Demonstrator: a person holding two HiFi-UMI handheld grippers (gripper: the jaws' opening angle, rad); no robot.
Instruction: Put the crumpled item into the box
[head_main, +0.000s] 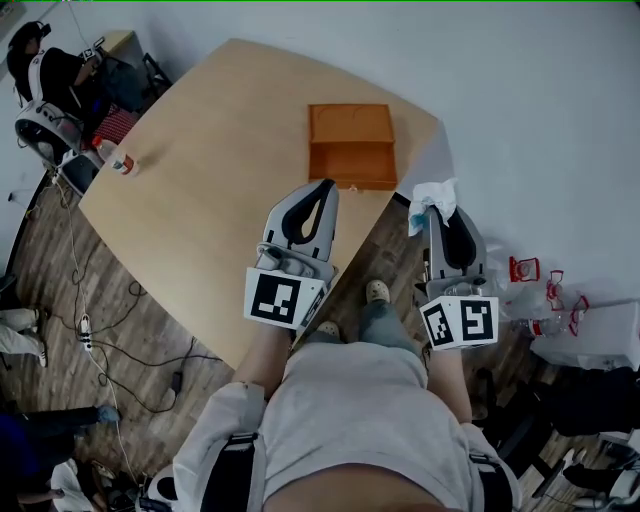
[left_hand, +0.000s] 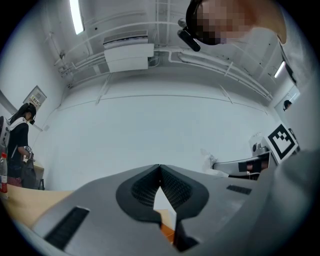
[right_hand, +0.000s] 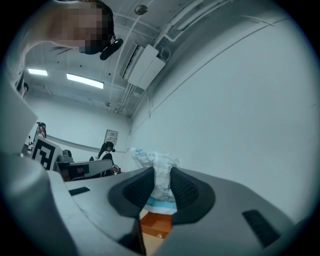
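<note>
Closest in, at the lower middle of the head view, the person holds both tools out ahead. The right gripper (head_main: 436, 207) is clenched on the crumpled item (head_main: 431, 194), a white wad sticking up from its tips just right of centre in the frame. So the pick-up looks done. What's left, as I judge it, is carrying the wad over the box (head_main: 350, 146) and letting go. The wad hangs off the table (head_main: 200, 170) edge, near the box's lower right corner and not above its opening.

The left gripper (head_main: 326, 186) points at the box's front wall. Only its own view shows the tips pressed together on nothing.

The right gripper view gives what the head view can't: the ribbed pads squeezing the wad, with blue print on it and the orange box low in the frame beneath the jaws. The head view alone shows the gap between wad and box, and a bottle (head_main: 124, 163) at the table's far left corner
</note>
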